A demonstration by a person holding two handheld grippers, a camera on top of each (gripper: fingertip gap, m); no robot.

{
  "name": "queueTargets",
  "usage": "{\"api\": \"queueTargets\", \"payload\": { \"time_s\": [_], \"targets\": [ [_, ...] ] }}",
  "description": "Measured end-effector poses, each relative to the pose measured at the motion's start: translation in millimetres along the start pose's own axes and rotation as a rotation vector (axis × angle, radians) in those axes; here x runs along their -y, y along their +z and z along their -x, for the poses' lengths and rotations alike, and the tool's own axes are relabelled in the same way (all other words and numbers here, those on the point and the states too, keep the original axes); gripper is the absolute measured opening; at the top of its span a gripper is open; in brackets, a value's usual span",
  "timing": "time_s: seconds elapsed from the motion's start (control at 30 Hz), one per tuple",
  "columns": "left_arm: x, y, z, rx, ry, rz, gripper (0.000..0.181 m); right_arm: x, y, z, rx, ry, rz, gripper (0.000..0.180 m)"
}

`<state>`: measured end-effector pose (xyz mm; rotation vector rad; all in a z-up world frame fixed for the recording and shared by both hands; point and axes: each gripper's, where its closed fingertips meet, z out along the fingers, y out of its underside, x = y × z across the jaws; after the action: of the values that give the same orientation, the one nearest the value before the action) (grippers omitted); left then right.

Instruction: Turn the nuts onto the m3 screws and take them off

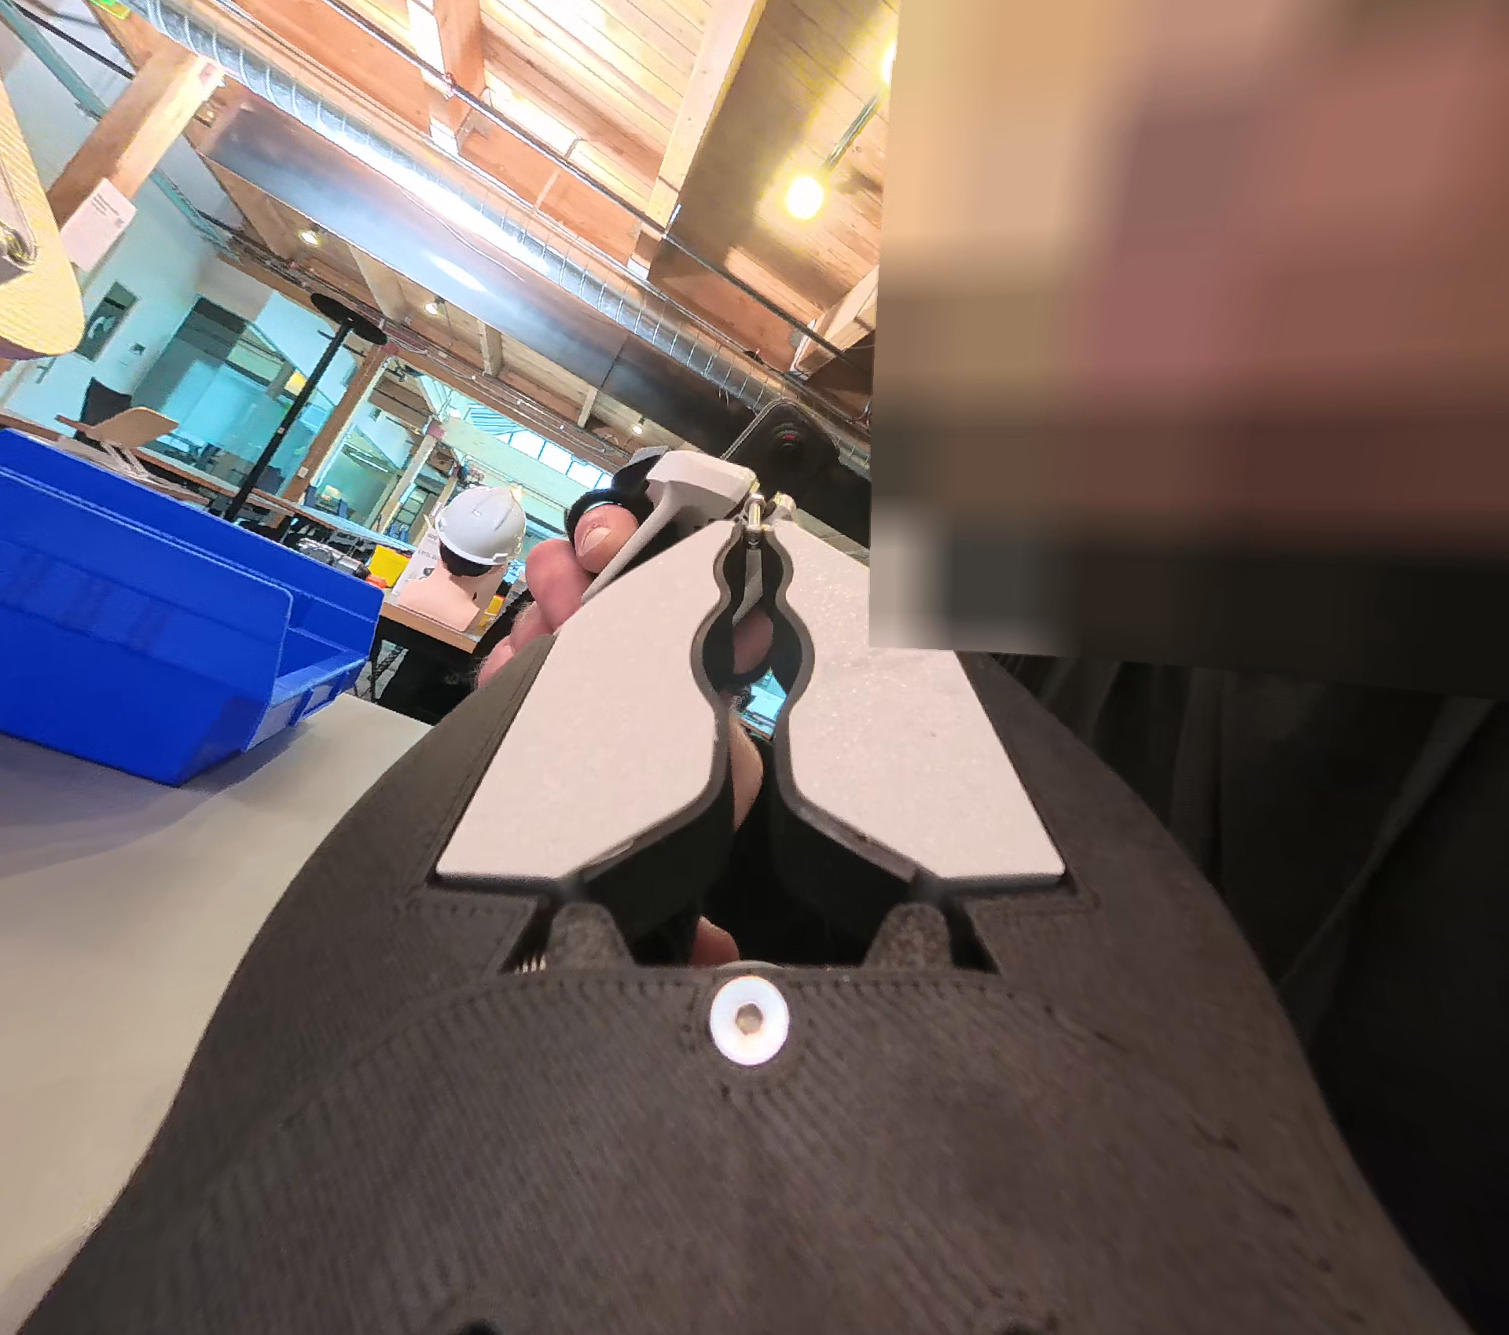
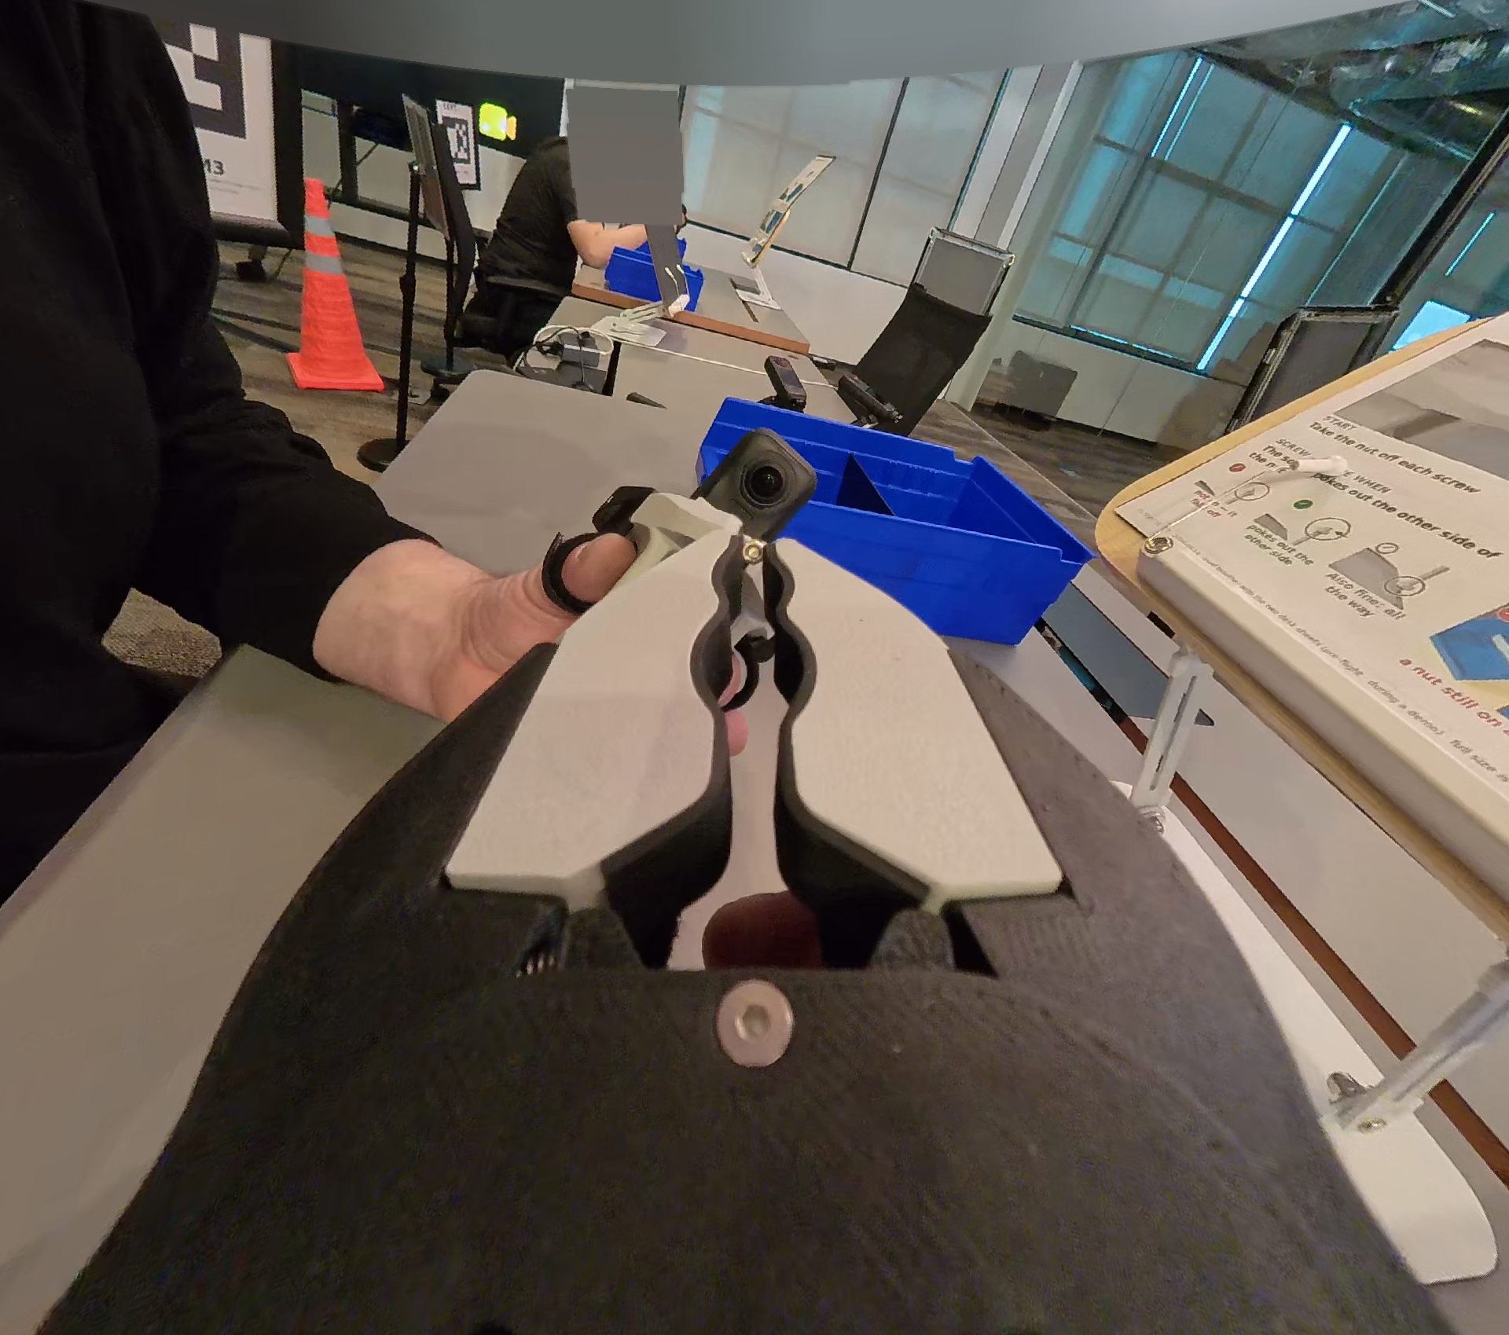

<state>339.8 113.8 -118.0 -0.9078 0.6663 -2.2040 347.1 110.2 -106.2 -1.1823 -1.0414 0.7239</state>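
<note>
Your left gripper point(image 1: 755, 535) and right gripper point(image 2: 755, 549) meet tip to tip above the grey table point(image 2: 506, 447). Left jaws pinch a small screw point(image 1: 758, 519); right jaws pinch the nut point(image 2: 753, 548) at that same spot. The blue bin point(image 2: 914, 528) sits on the table just behind.
</note>
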Motion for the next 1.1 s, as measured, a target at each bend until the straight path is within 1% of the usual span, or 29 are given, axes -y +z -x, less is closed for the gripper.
{"api": "queueTargets", "payload": {
  "time_s": [0.2,1.1],
  "targets": [
    [0.7,0.6,-1.4,-0.003,0.004,-0.005,0.003,1.2,-0.1,0.0,-0.001,0.015,-0.015,0.005],
    [1.4,1.6,-2.8,0.071,0.164,0.051,0.003,1.9,-1.2,-1.9,-0.016,0.122,-0.073,0.004]
  ]
}}
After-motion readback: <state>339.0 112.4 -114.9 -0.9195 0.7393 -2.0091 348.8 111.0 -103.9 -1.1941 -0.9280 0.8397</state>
